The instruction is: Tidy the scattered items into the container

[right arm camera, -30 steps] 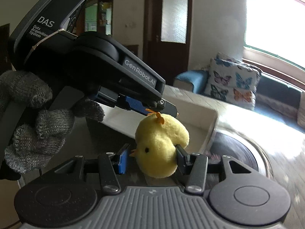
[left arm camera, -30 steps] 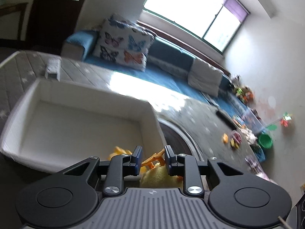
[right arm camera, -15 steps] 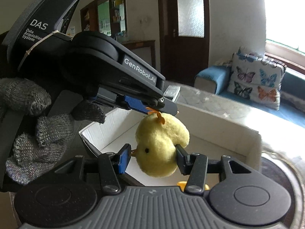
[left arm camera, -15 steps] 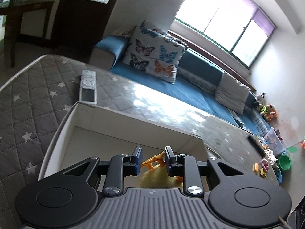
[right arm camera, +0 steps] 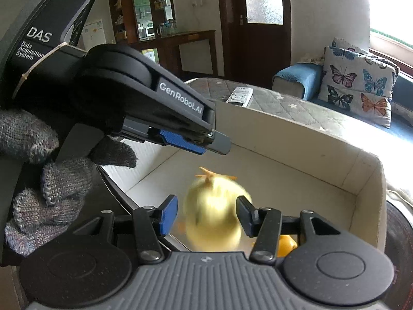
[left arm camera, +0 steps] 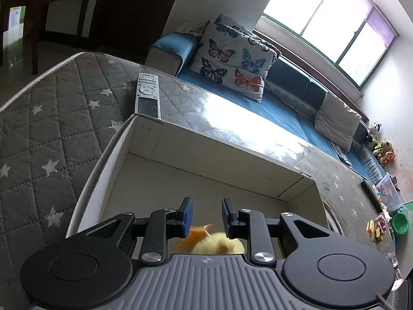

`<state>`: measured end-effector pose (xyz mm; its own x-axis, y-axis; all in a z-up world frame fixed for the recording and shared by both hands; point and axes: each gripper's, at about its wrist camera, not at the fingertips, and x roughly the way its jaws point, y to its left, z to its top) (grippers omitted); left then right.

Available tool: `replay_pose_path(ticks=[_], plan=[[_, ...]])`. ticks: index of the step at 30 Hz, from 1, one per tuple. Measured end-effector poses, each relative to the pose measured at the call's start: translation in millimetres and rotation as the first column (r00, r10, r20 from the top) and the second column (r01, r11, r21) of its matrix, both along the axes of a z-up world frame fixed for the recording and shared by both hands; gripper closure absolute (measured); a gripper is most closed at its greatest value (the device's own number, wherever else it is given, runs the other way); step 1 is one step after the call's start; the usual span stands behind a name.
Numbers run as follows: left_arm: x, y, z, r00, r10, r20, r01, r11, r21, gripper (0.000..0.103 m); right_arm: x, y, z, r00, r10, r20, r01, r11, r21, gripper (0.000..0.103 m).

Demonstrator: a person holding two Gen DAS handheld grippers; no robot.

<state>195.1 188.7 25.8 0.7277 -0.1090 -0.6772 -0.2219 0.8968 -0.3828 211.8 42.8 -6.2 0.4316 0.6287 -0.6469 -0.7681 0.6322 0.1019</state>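
Observation:
A yellow plush chick (right arm camera: pixel 213 214) is blurred by motion between the pads of my right gripper (right arm camera: pixel 207 215), whose jaws are open wider than the toy, over the white cardboard box (right arm camera: pixel 284 139). In the left wrist view the chick (left arm camera: pixel 216 245) shows below my left gripper (left arm camera: pixel 205 217), which is open with nothing between its pads, above the box (left arm camera: pixel 206 149). The left gripper's body (right arm camera: pixel 144 103) also shows in the right wrist view, above the chick. A second orange-yellow toy (right arm camera: pixel 285 244) lies in the box, mostly hidden.
The box sits on a grey star-quilted mattress (left arm camera: pixel 51 118). A silver remote (left arm camera: pixel 147 95) lies just beyond the box's far corner. A blue sofa with a butterfly cushion (left arm camera: pixel 232 62) is behind. Toys and a green bucket (left arm camera: pixel 400 223) lie on the floor at right.
Both grippers have opened. The left let go of the chick's orange feet, the right released its body, and the chick is dropping blurred into the box.

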Motion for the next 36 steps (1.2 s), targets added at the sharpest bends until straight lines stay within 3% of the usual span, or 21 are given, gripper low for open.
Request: replay_pose_path(ticks=[11,13,19,25,36], plan=[[-20,-14,13,1.000,-0.018,0.023,0.018,1.000,0.008,0.073,-33,-16,20,0.997,-0.013,0.077,0.013,1.000,0.010,0.051],[-27,-18,15,0.999,-0.021,0.030,0.021,1.000,0.007,0.072,-40,-22,23,0.996,-0.021,0.091,0.020,1.000,0.012,0.044],[-45,-33,19,0.999,-0.036,0.038,0.036,0.999,0.015,0.071,-59,-39,30,0.991,-0.041,0.131,0.039,0.999,0.018,0.039],[-60,-51,19,0.998,-0.056,0.034,0.055,0.998,0.025,0.071,-83,-59,33,0.984,-0.059,0.168,0.060,0.998,-0.001,0.031],[-85,-89,12,0.995,-0.101,0.015,0.101,0.994,0.036,0.071,-121,-98,22,0.978,-0.128,0.166,0.133,0.991,-0.016,0.029]])
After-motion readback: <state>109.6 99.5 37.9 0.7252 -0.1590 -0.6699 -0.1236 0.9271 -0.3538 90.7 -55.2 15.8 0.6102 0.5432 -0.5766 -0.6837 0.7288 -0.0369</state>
